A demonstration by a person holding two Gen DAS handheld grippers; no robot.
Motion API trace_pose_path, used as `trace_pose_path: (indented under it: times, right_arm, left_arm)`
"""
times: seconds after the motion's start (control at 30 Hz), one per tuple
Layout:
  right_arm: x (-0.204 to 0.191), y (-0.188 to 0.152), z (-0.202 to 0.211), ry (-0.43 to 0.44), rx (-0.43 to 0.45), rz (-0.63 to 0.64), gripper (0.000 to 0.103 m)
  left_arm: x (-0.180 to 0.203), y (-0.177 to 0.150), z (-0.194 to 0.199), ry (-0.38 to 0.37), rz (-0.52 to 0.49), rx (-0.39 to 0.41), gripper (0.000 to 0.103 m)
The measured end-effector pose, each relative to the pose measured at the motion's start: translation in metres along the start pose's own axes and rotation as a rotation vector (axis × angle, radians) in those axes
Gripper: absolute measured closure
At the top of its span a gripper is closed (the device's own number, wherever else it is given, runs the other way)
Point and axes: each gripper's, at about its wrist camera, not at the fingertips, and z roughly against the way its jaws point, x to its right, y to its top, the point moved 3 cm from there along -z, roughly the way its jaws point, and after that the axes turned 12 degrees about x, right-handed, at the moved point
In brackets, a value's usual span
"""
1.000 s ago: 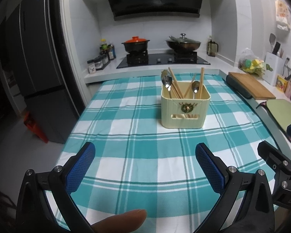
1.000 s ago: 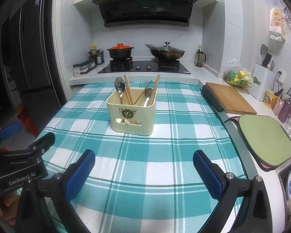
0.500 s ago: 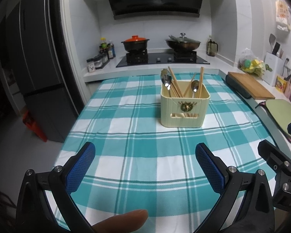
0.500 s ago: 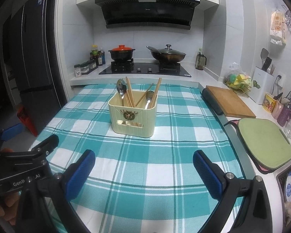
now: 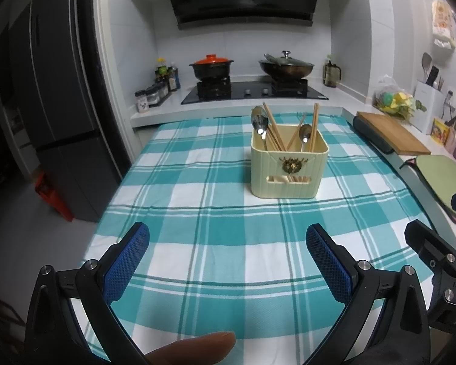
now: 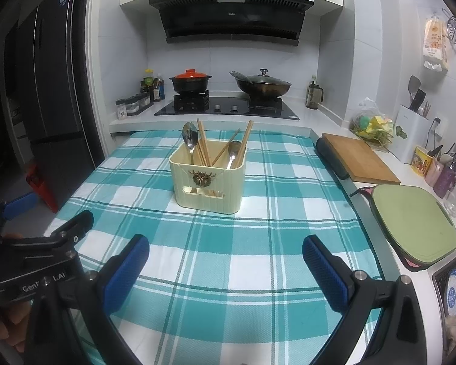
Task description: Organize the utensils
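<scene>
The lower parts of the spoons (image 6: 190,140) and chopsticks (image 6: 203,146) are hidden inside the cream holder (image 6: 208,182). A fingertip (image 5: 194,348) is cut off by the near edge of the left wrist view. At far right, a blue-patterned plate (image 6: 455,289) is cut by the frame edge. The labels on the spice jars (image 6: 135,105) are too small to read

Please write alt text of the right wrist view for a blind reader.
A cream utensil holder with spoons and chopsticks stands on a teal checked tablecloth. The open, empty right claw hovers in front; a stove lies behind.
</scene>
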Motion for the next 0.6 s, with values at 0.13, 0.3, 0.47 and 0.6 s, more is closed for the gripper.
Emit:
trace_pose_path:
  times: [0.13,0.3,0.47,0.6]
  right_arm:
    - [0.0014,-0.0004,0.0007,0.002,-0.002,-0.002,0.000]
    - [0.0011,-0.0006,0.0006,0.000,-0.001,-0.002,0.001]
    - [0.0018,-0.0008,0.0011,-0.001,0.000,-0.002,0.000]
    - [0.0031,-0.0008,0.0008,0.000,0.000,-0.001,0.001]
  left_arm:
    - [0.0002,0.0001,-0.0003,-0.001,-0.001,0.000,0.000]
    - [0.0004,0.0003,-0.0003,-0.002,-0.001,-0.002,0.000]
    - [0.0029,0.0020,-0.0005,-0.008,0.000,-0.004,0.000]
    - [0.0050,0.0023,-0.0008,-0.013,0.002,-0.005,0.000]
